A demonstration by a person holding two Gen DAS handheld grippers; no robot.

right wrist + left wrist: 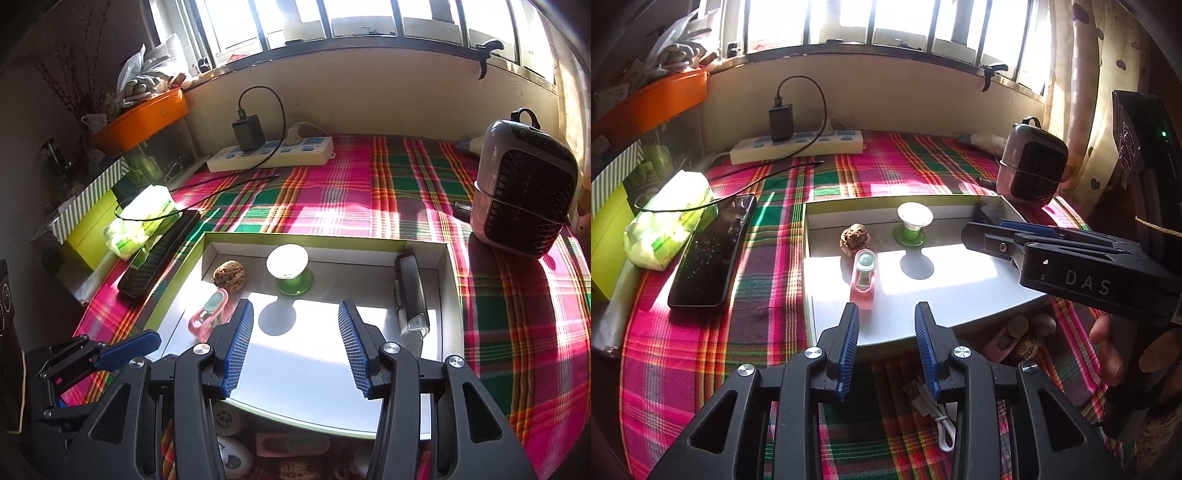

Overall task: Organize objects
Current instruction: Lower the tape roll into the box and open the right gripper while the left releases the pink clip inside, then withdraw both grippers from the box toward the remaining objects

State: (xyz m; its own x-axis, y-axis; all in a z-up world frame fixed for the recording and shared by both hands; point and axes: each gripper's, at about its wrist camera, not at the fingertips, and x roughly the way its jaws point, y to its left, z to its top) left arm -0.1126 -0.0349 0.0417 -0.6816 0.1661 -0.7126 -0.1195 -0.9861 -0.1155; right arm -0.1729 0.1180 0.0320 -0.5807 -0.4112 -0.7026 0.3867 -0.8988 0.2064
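Plaid cloth (369,192) in pink, green and red covers the table, with strong sunlight falling across it from a barred window at the far edge. A shallow white box (448,280) with a green outer rim sits in the middle of the cloth, open at the top.

Four things lie inside the box. A brown wrinkled nut (851,236) sits near the far left corner. Just in front of it, close to the left wall, lies a pink clip (863,278) with a pale green round end. A white suction cup on a green base (913,227) stands upright near the far wall, about midway along it. A dark rectangular lighter (410,291) lies along the right wall.

The left gripper (886,332) hovers over the near edge of the box, its blue-padded jaws parted and empty, the pink clip just beyond the left finger. The right gripper (295,343) hangs over the middle of the box floor, jaws spread wide with nothing between them.

More small items lie on the cloth below the near edge of the box, partly hidden. A black phone (713,251) and a green tissue pack (670,221) rest by the left edge, a white power strip (798,146) at the far edge, and a small grey heater (524,188) near the far right corner.
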